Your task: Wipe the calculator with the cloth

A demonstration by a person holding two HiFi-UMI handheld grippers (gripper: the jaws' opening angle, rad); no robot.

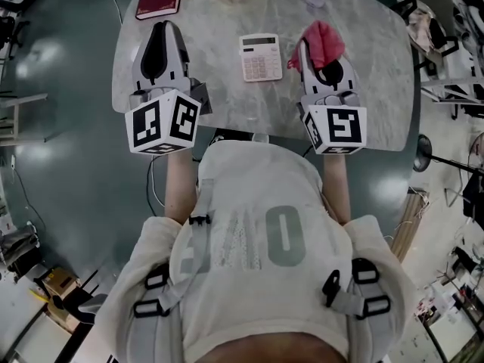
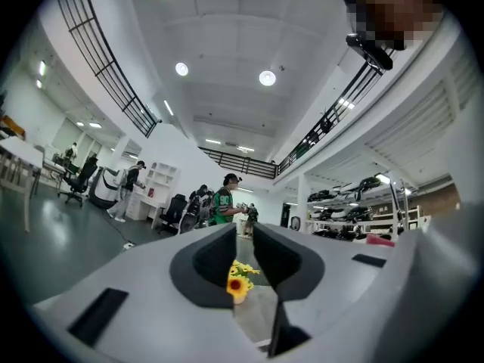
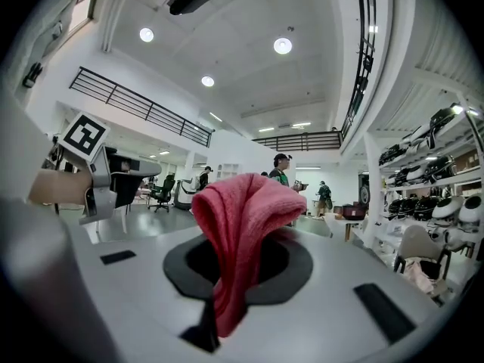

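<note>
Two tools: left tool [image 2: 243, 237] pressed together, right tool [image 1: 323, 51] pinching the pink cloth [image 3: 240, 218].

fuzzy pink cloth [image 3: 240, 237]; smooth, marbled grey table [image 1: 378, 74].

The white calculator [image 1: 261, 57] lies flat, keys up; the pink cloth [image 1: 323, 42] hangs bunched just right of it.

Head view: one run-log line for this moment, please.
right gripper: shut on pink terry cloth | left gripper: shut, empty | white calculator: on grey marble table, apart from cloth
</note>
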